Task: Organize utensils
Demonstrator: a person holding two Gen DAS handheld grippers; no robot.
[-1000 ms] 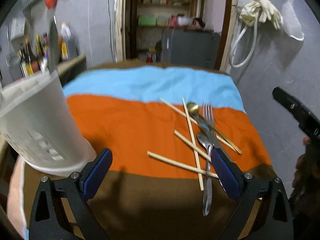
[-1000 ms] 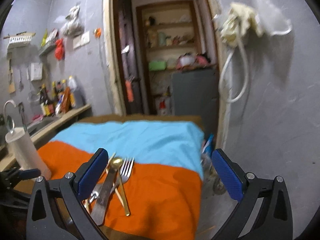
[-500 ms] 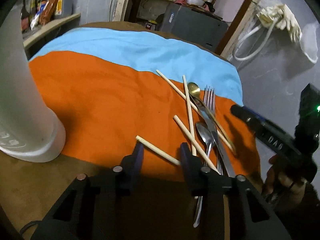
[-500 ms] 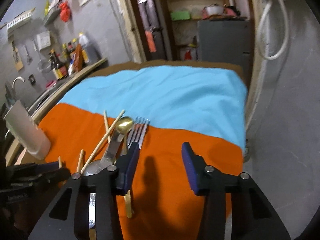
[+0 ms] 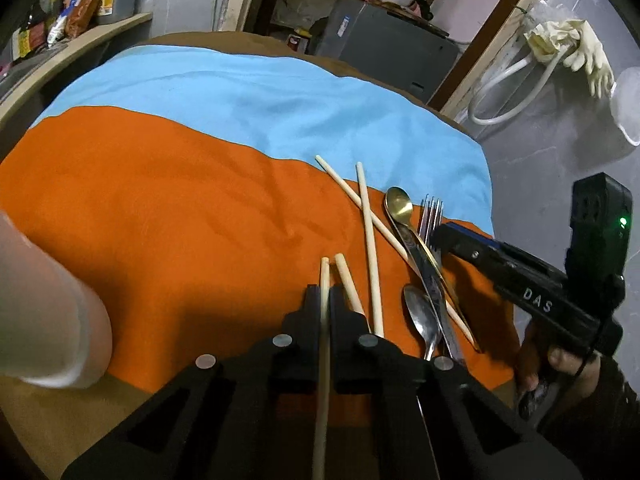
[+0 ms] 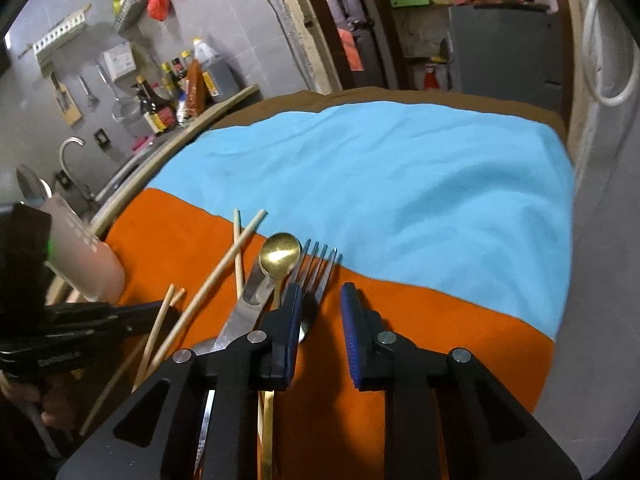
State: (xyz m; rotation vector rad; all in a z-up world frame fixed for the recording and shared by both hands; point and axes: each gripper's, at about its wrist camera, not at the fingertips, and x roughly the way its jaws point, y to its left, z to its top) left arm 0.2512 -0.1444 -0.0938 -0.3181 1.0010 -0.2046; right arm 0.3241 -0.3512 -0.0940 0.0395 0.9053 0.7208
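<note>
My left gripper [image 5: 325, 300] is shut on a pale wooden chopstick [image 5: 322, 360] that runs back between its fingers over the orange cloth [image 5: 180, 216]. Other chopsticks [image 5: 370, 248] lie loose just to its right, beside a gold spoon [image 5: 400, 204], a fork [image 5: 432, 216], a knife [image 5: 426, 268] and a silver spoon [image 5: 420, 312]. My right gripper [image 6: 320, 312] hovers low over the fork [image 6: 318, 264]. Its jaws are closing. The fork's neck lies just inside the left pad, and mostly cloth shows in the gap. The left gripper [image 6: 160, 312] shows at the left of the right wrist view.
A white perforated utensil holder [image 6: 80, 256] with a spoon [image 6: 30, 190] in it stands at the cloth's left; it appears as a holder [image 5: 48, 320] close to the left gripper. Bottles [image 6: 188, 84] line a counter behind. A grey wall [image 6: 600, 280] borders the table's right.
The left gripper moved onto a chopstick and shut on it; the stick now lines up with its fingers. The right gripper tilted down towards the fork and its jaws narrowed.
</note>
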